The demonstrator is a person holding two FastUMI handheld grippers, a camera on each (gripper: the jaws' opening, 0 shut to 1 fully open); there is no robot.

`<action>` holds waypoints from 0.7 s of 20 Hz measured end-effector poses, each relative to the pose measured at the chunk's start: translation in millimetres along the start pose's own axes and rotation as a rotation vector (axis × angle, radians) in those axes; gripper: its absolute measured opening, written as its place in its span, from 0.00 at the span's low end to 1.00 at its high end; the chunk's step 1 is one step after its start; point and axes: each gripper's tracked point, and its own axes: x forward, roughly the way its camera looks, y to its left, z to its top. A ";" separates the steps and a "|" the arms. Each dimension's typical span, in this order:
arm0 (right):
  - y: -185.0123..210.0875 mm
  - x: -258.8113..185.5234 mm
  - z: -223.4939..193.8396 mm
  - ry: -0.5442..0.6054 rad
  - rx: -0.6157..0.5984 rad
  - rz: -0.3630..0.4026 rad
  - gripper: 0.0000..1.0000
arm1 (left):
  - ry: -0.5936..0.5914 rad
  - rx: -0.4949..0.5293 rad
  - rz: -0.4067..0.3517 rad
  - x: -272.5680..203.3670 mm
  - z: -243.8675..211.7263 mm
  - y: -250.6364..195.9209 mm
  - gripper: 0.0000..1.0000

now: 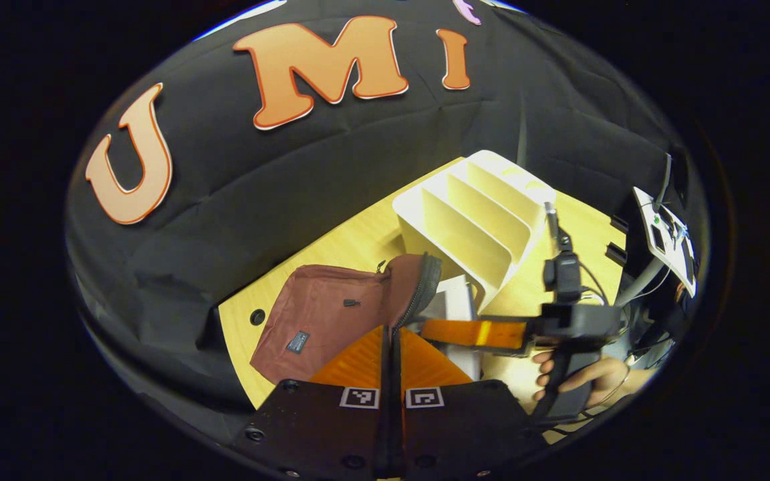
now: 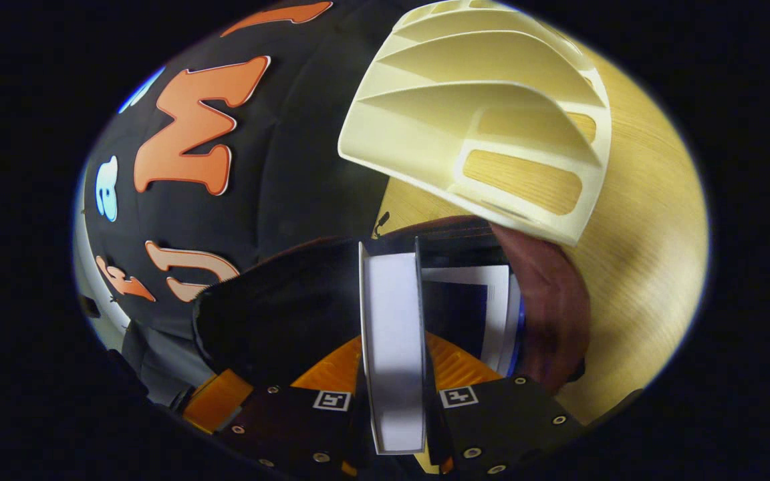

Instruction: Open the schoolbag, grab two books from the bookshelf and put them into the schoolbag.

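Your right gripper [image 2: 392,374] has its jaws closed on a book [image 2: 392,334], held by its edge over the open mouth of the schoolbag [image 1: 321,314]. A second book [image 2: 498,300] already sits inside, against the bag's far wall. Your left gripper [image 1: 392,364] has its jaws pinched together on the zipper rim [image 1: 422,287], holding the flap up. The bag lies near the worktop's [image 1: 351,244] left edge, just beside the empty bookshelf [image 1: 472,220]. The book looks stiff and fairly light, but its cover may be slick, so keep your grip firm near the spine. The bag is soft cloth and will likely sag if you let go, so keep the rim lifted.
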 end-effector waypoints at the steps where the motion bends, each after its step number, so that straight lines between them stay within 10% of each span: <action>1: 0.0 9.5 -7.4 -0.016 -0.013 -0.028 0.34 | -0.009 0.003 -0.004 -2.3 2.2 -1.3 0.01; 7: -13.5 36.7 -46.1 0.059 0.001 -0.162 0.41 | -0.008 -0.013 0.002 -7.5 -3.5 9.2 0.01; 14: -46.4 10.3 -32.7 0.125 -0.054 -0.280 0.97 | 0.010 -0.055 0.000 -8.7 -20.4 15.2 0.00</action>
